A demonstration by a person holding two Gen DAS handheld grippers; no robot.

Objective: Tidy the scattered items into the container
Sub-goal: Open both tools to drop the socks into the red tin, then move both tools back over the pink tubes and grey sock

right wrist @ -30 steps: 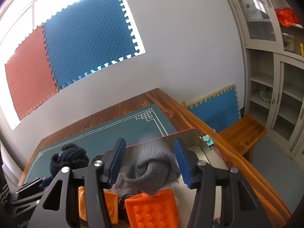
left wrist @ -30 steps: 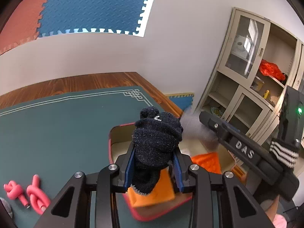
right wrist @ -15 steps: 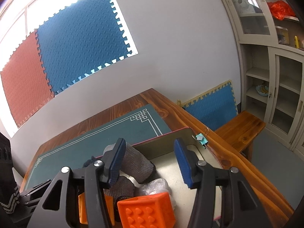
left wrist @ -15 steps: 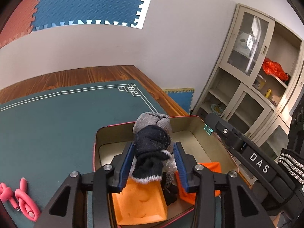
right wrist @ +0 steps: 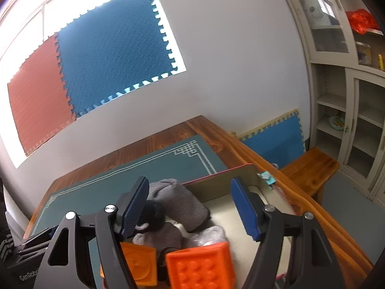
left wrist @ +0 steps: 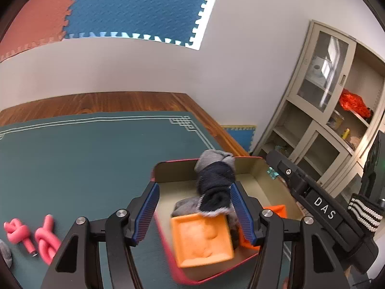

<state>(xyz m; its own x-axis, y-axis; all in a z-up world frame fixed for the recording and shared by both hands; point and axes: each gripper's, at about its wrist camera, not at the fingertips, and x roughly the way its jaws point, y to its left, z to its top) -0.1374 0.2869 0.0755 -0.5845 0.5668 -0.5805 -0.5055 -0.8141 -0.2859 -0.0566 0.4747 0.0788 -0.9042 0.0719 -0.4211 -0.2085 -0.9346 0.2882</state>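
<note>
The container is a red-rimmed tin box (left wrist: 173, 161) on the green mat, and its far wall (right wrist: 240, 171) also shows in the right wrist view. A dark navy sock (left wrist: 216, 183) lies in it against a rolled grey sock (left wrist: 214, 156) and on top of an orange block (left wrist: 202, 238). My left gripper (left wrist: 194, 187) is open, its blue pads apart on either side of the dark sock and off it. My right gripper (right wrist: 189, 181) hangs open over the box above the grey sock (right wrist: 178, 200), the dark sock (right wrist: 154, 214) and two orange blocks (right wrist: 199, 265).
Two pink knotted foam pieces (left wrist: 45, 238) lie on the green mat (left wrist: 84, 156) to the left of the box, with a grey item (left wrist: 3, 255) at the frame edge. A teal clip (right wrist: 266, 177) sits on the box's right rim. Table edge and cabinet stand to the right.
The left gripper carried the dark sock down into the box and opened, leaving it on the grey sock. The right gripper let the grey sock fall into the box and stayed open.
</note>
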